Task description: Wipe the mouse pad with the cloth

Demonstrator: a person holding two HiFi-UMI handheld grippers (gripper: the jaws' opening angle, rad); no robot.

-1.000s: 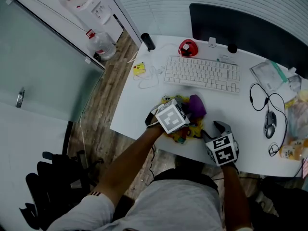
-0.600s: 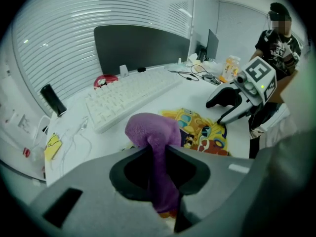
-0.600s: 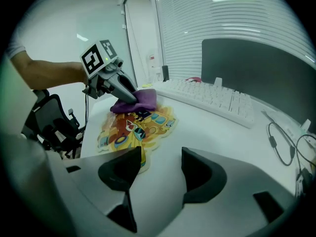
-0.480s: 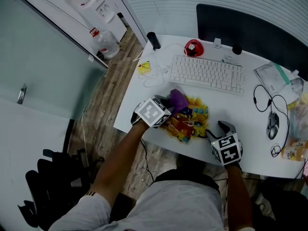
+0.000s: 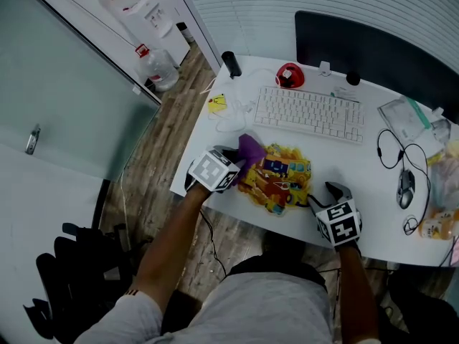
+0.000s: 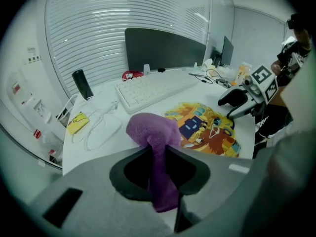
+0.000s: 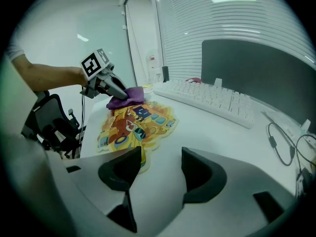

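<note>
Since the white desk (image 5: 373, 192) looks smooth and bare around the work, expect anything light on it to slide. Keyboard (image 5: 310, 112) sits just behind the work area, apart from the pad.

Mouse pad (image 5: 278, 178): flat on the desk near its front edge, between your two grippers, irregular outline, bright cartoon print. Judged thin, floppy and light, not stiff. It will likely skid or ruck up under a sideways wipe. Don't pinch it. Press down on a rim, best the edge opposite the cloth.

Cloth (image 6: 155, 147): purple, fleecy, bunched. It sits at the pad's far-left corner, on or just over the rim. Can't tell how hard it presses. Judged soft, very light and squashy, with no slip risk on the print, but it can pull out of a shallow grip. You have it by a fold, with a fat wad sticking out ahead of the fingers. That wad is the wiping face, so keep the hold deep on the tail.

Left gripper (image 5: 240, 163): fingers pressed together on the cloth, tail hanging down between them.

Right gripper (image 7: 160, 174): fingers spread, nothing between them, low over the desk just beside the pad's near-right edge. One finger overlaps that edge in its own view. Can't tell if it touches, so judge it ready to pin the pad.
</note>
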